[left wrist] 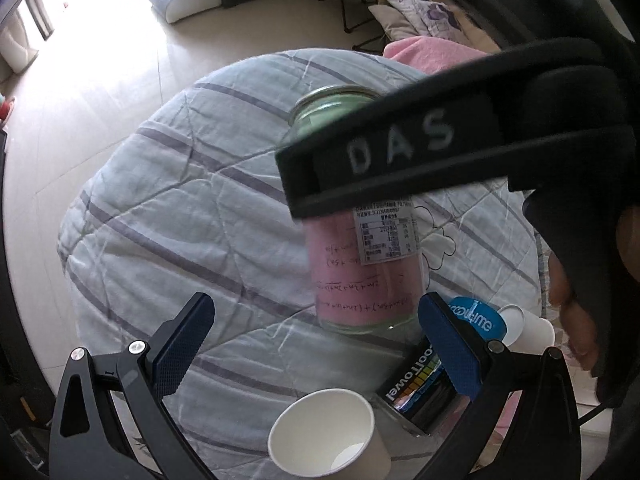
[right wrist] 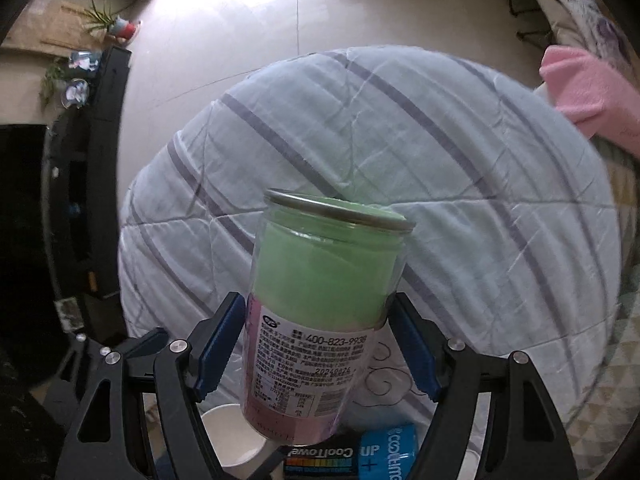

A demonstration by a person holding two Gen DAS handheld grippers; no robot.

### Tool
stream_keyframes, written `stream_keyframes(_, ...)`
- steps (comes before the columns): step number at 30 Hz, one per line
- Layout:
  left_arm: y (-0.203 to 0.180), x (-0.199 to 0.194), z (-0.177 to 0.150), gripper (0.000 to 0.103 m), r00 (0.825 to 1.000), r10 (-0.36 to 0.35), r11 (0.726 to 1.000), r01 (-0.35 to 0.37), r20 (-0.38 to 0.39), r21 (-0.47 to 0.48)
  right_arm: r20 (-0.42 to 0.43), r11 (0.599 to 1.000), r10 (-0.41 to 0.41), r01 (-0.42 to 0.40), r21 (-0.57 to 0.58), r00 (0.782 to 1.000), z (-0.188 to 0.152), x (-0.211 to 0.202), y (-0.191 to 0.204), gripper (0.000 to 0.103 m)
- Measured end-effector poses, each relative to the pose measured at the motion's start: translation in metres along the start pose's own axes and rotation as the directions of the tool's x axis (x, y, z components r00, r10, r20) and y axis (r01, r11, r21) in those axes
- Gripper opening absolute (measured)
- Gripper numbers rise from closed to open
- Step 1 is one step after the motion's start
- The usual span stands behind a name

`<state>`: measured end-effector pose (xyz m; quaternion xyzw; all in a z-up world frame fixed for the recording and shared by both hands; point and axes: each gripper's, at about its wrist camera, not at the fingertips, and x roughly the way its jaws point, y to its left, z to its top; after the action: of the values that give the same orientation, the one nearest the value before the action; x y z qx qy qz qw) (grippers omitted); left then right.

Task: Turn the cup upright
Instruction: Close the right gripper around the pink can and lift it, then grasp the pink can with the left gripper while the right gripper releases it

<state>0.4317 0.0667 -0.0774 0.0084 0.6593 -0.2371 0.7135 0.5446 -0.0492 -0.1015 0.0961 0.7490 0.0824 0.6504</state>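
A: Judging from the wrist views, how far along is the flip?

B: Nearly done, I think. The clear cup (right wrist: pixel 324 304), lined with green and pink paper, stands almost upright. Its metal rim (right wrist: pixel 340 210) is on top and its printed label (right wrist: pixel 316 364) reads the right way up. It leans a little to one side.

A: So what is left?

B: Probably levelling it, setting it down firmly and letting go. I cannot tell whether its base rests on the striped quilt (right wrist: pixel 460 140) or hangs just above it.

A: What holds it?

B: The right hand-held gripper (right wrist: pixel 316 344) is clamped on the cup's lower half. One blue pad presses each side of the label, and the rim sticks out well beyond the fingertips.

A: And the other one?

B: The left hand-held gripper (left wrist: pixel 320 348) is spread wide and grips nothing. The clear cup's base sits just beyond its fingertips, nearer the right-hand finger, without touching either.

A: Anything crowding the spot?

B: Yes. A white paper cup (left wrist: pixel 324 436) sits close under the left hand-held gripper with its mouth open towards the camera. A second paper cup (left wrist: pixel 528 328) lies on its side just past the right-hand finger. A CoolTowel box (left wrist: pixel 416 388) lies right beside the clear cup's base, so the landing place is tight. A pink blanket (right wrist: pixel 592 96) lies at the quilt's far edge, well apart.
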Motion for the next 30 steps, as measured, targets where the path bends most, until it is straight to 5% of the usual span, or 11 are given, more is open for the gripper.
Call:
stream_keyframes(8,-0.019,0.007,0.011,0.103,0.999,-0.034,0.999,0.034,0.01,-0.001,-0.025,0.989,0.129,-0.127,0.074,0.991,-0.006,-0.007,-0.03,0.079)
stream_keyframes(12,-0.028,0.004,0.024,0.103,0.997,-0.074,0.997,0.074,0.001,-0.012,0.079,0.97,0.189,-0.199,0.141,0.979,-0.017,-0.038,-0.059,0.079)
stream_keyframes(14,-0.029,0.005,0.034,0.103,0.997,-0.073,0.997,0.072,-0.013,-0.037,0.194,0.953,0.202,-0.238,0.188,0.96,-0.029,-0.067,-0.077,0.079)
stream_keyframes(16,-0.028,0.006,0.046,0.103,0.998,-0.066,0.997,0.065,-0.017,-0.053,0.313,0.942,0.16,-0.239,0.234,0.936,-0.048,-0.1,-0.1,0.081)
stream_keyframes(19,-0.024,0.019,0.061,0.103,0.998,-0.028,0.997,0.023,-0.059,-0.078,0.383,0.94,0.075,-0.193,0.282,0.921,-0.075,-0.126,-0.123,0.082)
stream_keyframes(30,-0.04,0.049,0.089,0.093,0.988,0.053,0.996,-0.062,-0.146,-0.057,0.275,0.913,-0.001,-0.112,0.393,0.961,-0.111,-0.061,-0.154,0.082)
